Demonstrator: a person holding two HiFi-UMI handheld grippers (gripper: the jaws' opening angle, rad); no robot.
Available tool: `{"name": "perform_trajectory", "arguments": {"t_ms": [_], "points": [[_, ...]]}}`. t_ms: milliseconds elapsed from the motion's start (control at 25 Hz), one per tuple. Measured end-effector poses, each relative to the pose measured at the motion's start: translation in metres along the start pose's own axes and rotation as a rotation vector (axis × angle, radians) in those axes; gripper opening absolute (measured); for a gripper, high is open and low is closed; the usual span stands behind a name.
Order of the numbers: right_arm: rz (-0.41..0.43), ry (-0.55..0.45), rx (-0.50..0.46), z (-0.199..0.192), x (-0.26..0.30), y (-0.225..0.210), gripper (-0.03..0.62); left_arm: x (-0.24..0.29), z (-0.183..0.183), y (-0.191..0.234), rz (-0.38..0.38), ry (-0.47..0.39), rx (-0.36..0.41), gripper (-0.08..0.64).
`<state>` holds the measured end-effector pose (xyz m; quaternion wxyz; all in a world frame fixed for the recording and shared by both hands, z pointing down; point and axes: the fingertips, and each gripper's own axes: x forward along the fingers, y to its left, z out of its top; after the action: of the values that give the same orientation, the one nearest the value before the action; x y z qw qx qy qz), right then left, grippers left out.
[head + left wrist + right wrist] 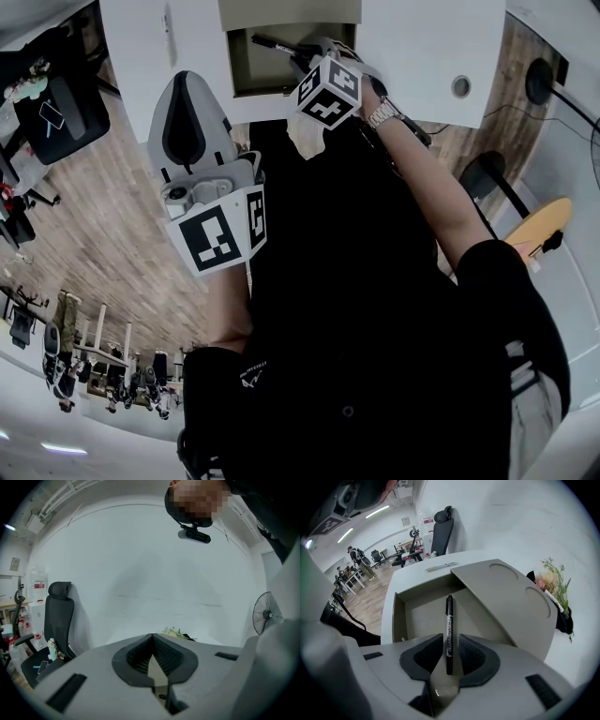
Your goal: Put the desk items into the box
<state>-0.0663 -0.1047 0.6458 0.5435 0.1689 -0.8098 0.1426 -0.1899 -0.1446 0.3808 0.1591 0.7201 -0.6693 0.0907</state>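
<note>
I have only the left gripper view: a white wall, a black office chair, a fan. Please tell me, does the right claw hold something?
Observer: Yes. The right claw is shut on a black marker pen.
Operator: Where is the pen, relative to the box?
Observer: It is over the open box, with its far end above the box floor.
Operator: And the lid?
Observer: The lid is swung open, at the right of the pen.

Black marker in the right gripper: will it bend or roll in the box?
Probably stiff: the black marker juts straight from the right gripper without sagging. Its round barrel may roll on the box floor; the walls should stop it.
</note>
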Motion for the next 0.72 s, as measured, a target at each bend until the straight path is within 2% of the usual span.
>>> {"name": "perform_trajectory", "arguments": {"t_ms": [200,280,360,400,720], "points": [[0.012,-0.034,0.016,0.008,-0.005,0.001,0.110,0.001,0.004,0.000,-0.019,-0.014,0.008,0.008],[-0.004,-0.058,0.035,0.013,-0.010,-0.002,0.077,0.001,0.005,-0.002,-0.031,-0.017,0.013,0.008],[-0.022,-0.092,0.074,0.018,-0.018,-0.006,0.008,-0.001,0.009,-0.003,-0.045,-0.023,0.019,0.008],[-0.024,-0.107,0.093,0.020,-0.023,-0.007,0.000,-0.002,0.011,-0.004,-0.053,-0.027,0.023,0.008],[-0.036,-0.214,0.260,0.027,-0.055,-0.009,-0.002,-0.012,0.022,-0.012,-0.116,-0.045,0.060,0.008]]}}
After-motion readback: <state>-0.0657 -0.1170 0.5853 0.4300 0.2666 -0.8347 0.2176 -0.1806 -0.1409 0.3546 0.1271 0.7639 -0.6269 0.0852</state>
